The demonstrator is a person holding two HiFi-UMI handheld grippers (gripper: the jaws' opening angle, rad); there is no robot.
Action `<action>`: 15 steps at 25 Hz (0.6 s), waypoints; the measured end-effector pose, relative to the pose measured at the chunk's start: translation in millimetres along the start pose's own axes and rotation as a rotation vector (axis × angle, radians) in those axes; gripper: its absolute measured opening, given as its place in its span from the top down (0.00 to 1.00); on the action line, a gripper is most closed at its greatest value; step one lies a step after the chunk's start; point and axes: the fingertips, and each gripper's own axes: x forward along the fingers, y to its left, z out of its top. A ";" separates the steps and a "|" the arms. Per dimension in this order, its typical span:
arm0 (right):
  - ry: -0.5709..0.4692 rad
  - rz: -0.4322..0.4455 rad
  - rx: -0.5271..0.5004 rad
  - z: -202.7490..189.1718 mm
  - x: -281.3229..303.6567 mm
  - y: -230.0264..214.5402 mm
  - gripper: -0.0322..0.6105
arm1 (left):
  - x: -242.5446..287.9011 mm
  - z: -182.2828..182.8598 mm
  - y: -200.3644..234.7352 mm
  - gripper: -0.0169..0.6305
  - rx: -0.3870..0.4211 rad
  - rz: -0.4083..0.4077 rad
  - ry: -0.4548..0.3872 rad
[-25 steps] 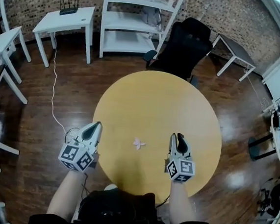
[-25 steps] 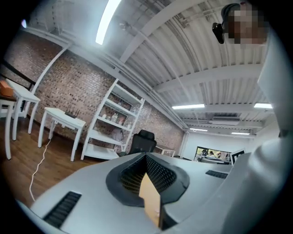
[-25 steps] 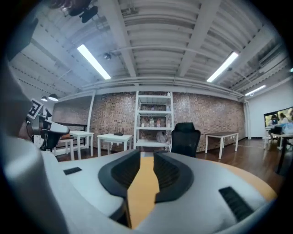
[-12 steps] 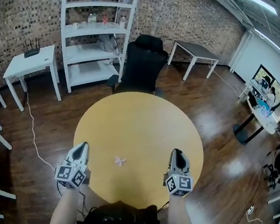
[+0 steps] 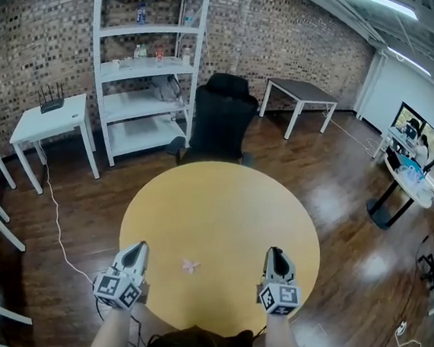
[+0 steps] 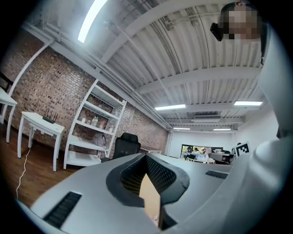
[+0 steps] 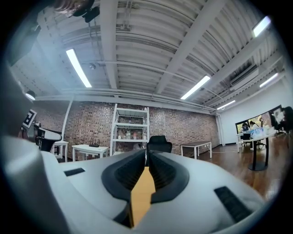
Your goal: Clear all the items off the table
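Grippers sit at the table's point(image 5: 222, 200) near edge: left gripper point(image 5: 139, 248) and right gripper point(image 5: 274, 253) both have jaws pinched together on nothing, and the right ones have just been closing, empty. Between them, slightly in from that edge, the small pink scrap point(image 5: 189, 265) lies where it was. Right gripper has slid away from it sideways, so I'd guess pickup hasn't begun. Past the far edge stands a black chair point(image 5: 223, 108).
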 end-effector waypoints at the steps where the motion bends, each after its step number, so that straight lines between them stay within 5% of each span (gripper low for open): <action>1: -0.002 0.000 0.001 0.4 -1.2 -0.7 0.90 | 0.1 0.9 -2.5 0.97 0.002 -0.003 -0.006; 8: -0.001 -0.067 0.002 -0.6 -30.5 -13.8 0.90 | 9.9 -7.3 -7.1 0.97 -0.020 -0.009 -0.008; 15: 0.027 -0.260 -0.013 1.2 -115.5 -48.3 0.90 | 40.6 -37.0 -68.2 0.97 -0.044 -0.207 0.051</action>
